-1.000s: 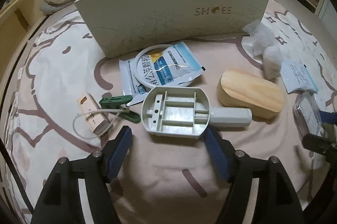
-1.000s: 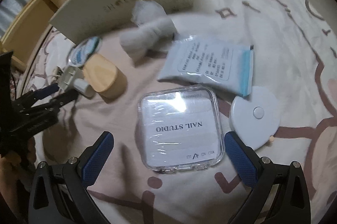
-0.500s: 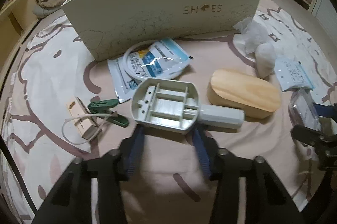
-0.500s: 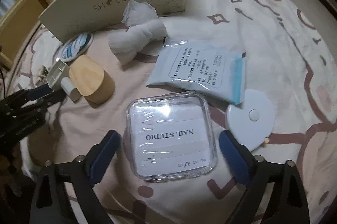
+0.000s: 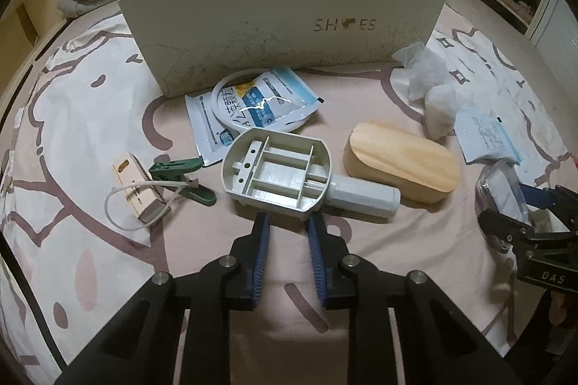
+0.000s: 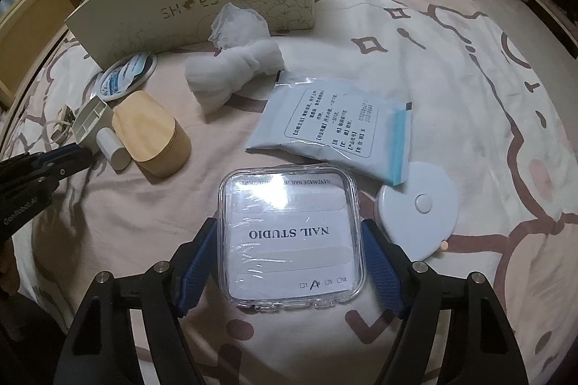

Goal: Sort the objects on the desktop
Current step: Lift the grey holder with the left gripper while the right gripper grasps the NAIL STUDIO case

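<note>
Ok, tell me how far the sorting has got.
Barely started. Nothing shows as sorted; the inside of the SHOES box is hidden. In hand: the right gripper brackets the nail case, and the left gripper closes on the grey handle piece. Left on the bedding: wooden lid, sachets, clip, white disc.

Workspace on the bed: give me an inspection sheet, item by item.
Surface: patterned bedspread, pink and white.
Job's things: grey plastic handle part; clear NAIL STUDIO case; wooden-lidded box; two sachets; round white disc; green clip.
Clutter: crumpled white cloth.
Grippers: left tongs narrowed at the handle part's near edge; right tongs flanking the case.
Cables: white cord looped around small beige device.
Surroundings: SHOES box, wooden shelf.
</note>
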`<state>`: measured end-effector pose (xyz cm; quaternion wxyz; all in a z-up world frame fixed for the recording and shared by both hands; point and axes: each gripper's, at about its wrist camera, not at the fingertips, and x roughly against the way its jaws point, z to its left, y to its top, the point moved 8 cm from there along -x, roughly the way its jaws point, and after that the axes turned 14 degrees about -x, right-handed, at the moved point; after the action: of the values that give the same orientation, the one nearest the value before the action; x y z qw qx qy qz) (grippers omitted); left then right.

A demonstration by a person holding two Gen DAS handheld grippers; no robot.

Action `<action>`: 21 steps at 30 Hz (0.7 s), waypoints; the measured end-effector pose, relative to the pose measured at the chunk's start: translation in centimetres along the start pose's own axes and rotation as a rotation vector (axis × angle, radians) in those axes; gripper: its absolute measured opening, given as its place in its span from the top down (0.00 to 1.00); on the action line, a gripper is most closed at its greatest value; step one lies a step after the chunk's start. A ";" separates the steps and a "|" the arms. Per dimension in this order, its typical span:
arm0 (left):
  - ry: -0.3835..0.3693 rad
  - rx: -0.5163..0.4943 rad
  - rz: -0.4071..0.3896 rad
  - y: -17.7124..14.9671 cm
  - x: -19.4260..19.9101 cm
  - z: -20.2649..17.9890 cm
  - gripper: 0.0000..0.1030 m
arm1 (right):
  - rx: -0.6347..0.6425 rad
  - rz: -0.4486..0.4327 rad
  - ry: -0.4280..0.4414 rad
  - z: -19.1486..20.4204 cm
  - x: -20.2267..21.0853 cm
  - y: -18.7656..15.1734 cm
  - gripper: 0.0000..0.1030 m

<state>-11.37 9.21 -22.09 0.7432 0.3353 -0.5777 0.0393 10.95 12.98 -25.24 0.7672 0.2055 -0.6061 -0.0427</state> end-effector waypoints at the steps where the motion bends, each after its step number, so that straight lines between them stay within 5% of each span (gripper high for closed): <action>1: -0.001 0.001 -0.005 0.1 0.2 0.0 0.78 | 0.001 0.000 0.000 -0.1 0.0 0.0 0.25; 13: 0.022 0.046 -0.061 2.4 0.9 2.3 0.71 | 0.009 0.005 0.001 -0.5 0.1 -0.3 0.25; 17: 0.038 0.037 -0.045 3.0 -0.7 3.2 0.42 | 0.010 0.007 0.005 -0.9 0.1 -0.5 0.25; 21: 0.013 0.049 -0.054 3.5 -1.5 3.6 0.33 | 0.010 0.010 0.006 -1.2 0.2 -0.7 0.25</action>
<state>-16.38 10.40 -21.42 0.7393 0.3687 -0.5624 0.0356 12.27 12.60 -25.54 0.7682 0.2064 -0.6050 -0.0355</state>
